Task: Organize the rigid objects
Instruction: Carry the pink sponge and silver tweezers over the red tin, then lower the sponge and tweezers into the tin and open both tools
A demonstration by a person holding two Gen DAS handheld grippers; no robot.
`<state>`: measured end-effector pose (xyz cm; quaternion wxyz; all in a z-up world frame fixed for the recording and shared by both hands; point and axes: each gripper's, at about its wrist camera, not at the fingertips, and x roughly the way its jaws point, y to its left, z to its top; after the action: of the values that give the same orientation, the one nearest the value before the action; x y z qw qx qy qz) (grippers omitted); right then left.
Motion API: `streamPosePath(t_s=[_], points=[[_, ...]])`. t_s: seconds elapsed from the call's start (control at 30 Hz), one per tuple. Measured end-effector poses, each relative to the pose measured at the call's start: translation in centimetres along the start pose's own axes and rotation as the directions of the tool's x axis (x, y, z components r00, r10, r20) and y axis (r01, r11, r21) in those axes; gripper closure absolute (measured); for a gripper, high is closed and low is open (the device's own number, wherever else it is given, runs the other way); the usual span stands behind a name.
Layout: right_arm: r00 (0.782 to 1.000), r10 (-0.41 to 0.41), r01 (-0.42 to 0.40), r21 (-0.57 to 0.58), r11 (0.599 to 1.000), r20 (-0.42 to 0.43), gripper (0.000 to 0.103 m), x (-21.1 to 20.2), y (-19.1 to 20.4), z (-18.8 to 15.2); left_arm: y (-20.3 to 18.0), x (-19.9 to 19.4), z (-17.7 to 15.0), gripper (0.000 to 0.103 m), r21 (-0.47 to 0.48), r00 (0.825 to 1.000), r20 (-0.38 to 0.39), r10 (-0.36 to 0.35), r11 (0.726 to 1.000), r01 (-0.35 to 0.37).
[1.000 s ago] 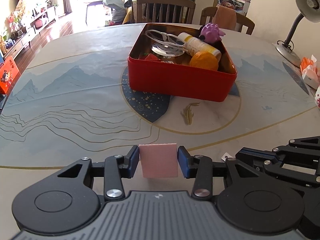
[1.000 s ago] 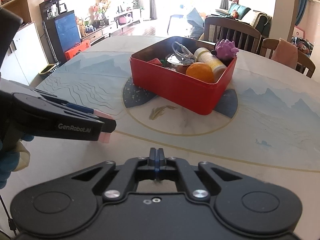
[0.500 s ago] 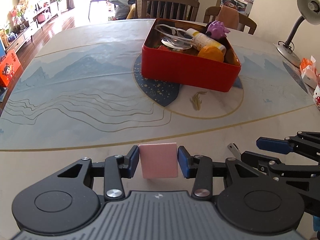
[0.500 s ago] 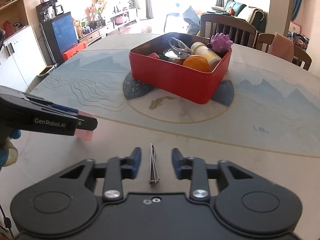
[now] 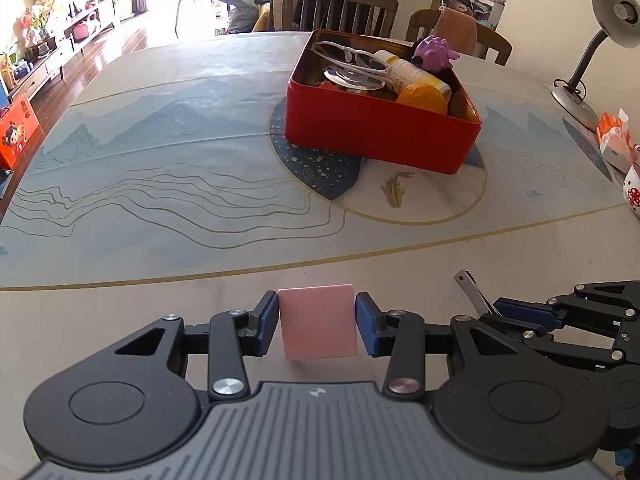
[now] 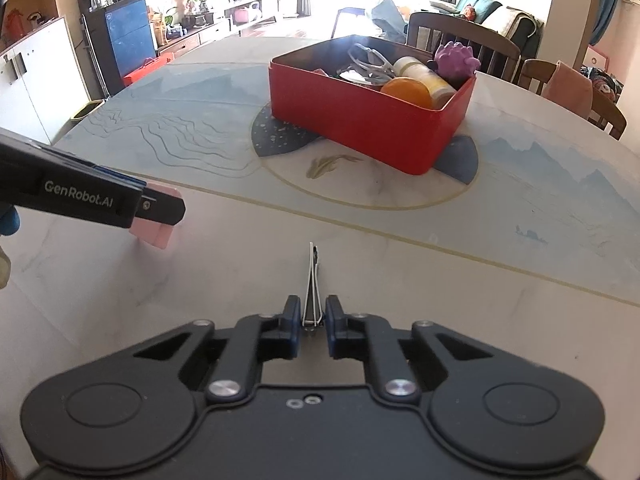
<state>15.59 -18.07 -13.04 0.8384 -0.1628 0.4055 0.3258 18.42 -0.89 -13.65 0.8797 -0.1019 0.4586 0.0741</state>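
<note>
My left gripper (image 5: 317,326) is shut on a pink square block (image 5: 318,322) and holds it just above the near table; it also shows in the right wrist view (image 6: 156,232). My right gripper (image 6: 313,320) has closed around a metal nail clipper (image 6: 313,288) lying on edge on the table; its fingers sit against the clipper's sides. The clipper's tip shows in the left wrist view (image 5: 470,286). A red tin box (image 5: 376,136) stands at mid-table, holding white glasses (image 5: 352,58), a bottle (image 5: 412,76), an orange round thing (image 5: 422,98) and a purple spiky toy (image 5: 434,54).
A desk lamp (image 5: 600,40) and some packets (image 5: 612,140) stand at the table's right edge. Wooden chairs (image 5: 340,8) stand behind the table. The table (image 5: 160,184) has a printed cloth with mountains and a fish.
My right gripper opened, moved forward around the nail clipper, then closed on it. My left gripper drew back from the box, still holding the pink block.
</note>
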Motion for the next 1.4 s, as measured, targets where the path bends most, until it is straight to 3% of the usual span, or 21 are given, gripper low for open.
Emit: streamPosePath(t_s=[0.37, 0.8, 1.13, 1.4], points=[[0.996, 0.012, -0.021, 0.096, 0.995, 0.093, 0.092, -2.8, -1.3, 2.3, -0.2, -1.9, 1.7, 0.062, -0.027, 0.998, 0.043, -0.034, 0.999, 0.036], [0.971, 0.037, -0.049, 0.044, 0.998, 0.237, 0.093, -6.1, -3.2, 8.4, 0.1, -4.9, 7.7, 0.062, -0.055, 0.985, 0.165, -0.039, 0.997, 0.049], [0.951, 0.025, -0.038, 0.037, 0.999, 0.307, 0.093, -5.5, -5.0, 13.3, -0.3, -4.5, 12.8, 0.062, -0.053, 0.978, 0.206, -0.027, 0.998, 0.038], [0.948, 0.028, -0.03, 0.002, 1.0, 0.318, 0.093, -3.1, -5.1, 16.0, -1.2, -2.5, 16.8, 0.062, -0.028, 0.976, 0.215, -0.022, 0.999, 0.029]])
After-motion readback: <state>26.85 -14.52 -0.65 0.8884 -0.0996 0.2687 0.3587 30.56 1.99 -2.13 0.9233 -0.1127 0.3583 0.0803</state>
